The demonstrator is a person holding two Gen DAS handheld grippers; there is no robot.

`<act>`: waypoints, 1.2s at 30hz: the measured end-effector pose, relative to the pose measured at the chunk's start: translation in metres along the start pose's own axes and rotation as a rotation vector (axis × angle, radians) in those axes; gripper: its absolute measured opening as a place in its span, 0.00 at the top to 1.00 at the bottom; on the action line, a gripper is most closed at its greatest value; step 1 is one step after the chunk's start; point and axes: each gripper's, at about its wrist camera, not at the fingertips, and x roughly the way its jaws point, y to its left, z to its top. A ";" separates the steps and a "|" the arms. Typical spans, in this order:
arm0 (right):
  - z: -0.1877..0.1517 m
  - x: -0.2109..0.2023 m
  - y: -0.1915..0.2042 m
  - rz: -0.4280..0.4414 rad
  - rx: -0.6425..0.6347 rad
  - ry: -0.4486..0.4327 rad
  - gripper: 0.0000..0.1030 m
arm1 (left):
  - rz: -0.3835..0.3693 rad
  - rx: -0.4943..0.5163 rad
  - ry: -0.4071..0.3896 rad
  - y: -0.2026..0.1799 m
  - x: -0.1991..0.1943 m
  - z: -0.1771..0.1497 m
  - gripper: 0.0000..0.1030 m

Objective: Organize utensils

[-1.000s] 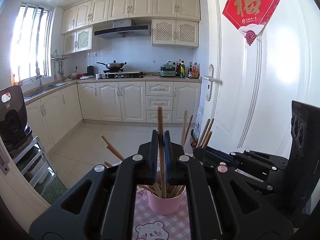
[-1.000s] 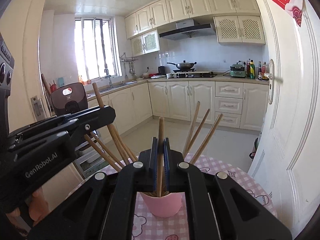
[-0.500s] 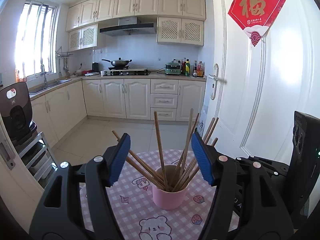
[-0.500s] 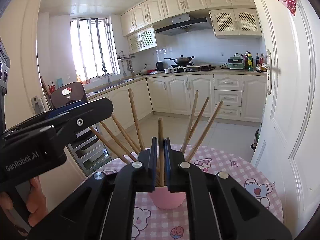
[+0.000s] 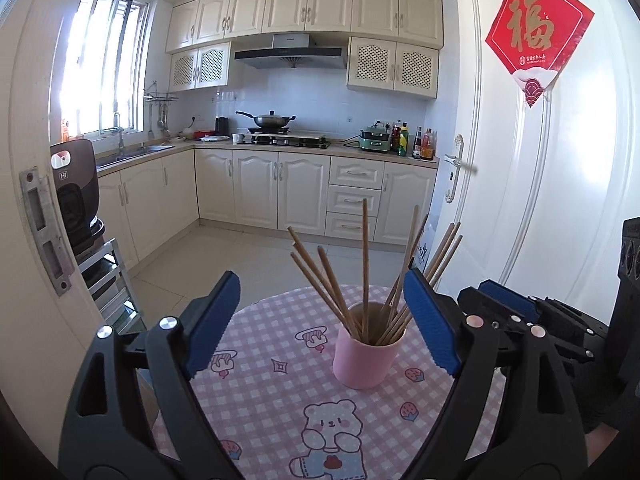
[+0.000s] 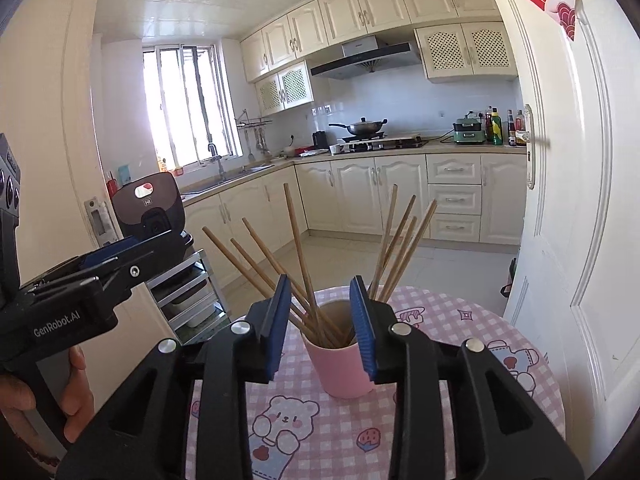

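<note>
Chopsticks (image 5: pixel 365 264) stand in pink cup (image 5: pixel 366 356); left tool (image 5: pixel 320 322) gapes wide, right tool (image 6: pixel 322 326) part-open, both just opening, empty.

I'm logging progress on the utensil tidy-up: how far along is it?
Nearly done, it seems. The chopsticks all stand in the pink cup on the checked tablecloth. Left gripper and right gripper have just been opening and hold nothing. No loose utensil shows on the cloth.
</note>
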 end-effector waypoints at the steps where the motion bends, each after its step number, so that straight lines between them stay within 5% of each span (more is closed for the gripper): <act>1: -0.002 -0.006 0.001 -0.004 0.002 -0.012 0.66 | 0.006 0.009 -0.002 0.000 -0.005 -0.003 0.19; 16: -0.037 -0.083 0.050 -0.088 -0.061 -0.127 0.26 | 0.073 0.032 -0.043 0.010 -0.084 -0.047 0.13; 21: -0.043 -0.100 0.062 -0.121 -0.093 -0.167 0.20 | 0.030 0.016 -0.056 0.010 -0.103 -0.054 0.10; 36: -0.052 -0.130 0.079 -0.190 -0.184 -0.242 0.13 | 0.068 0.020 -0.154 0.001 -0.135 -0.059 0.09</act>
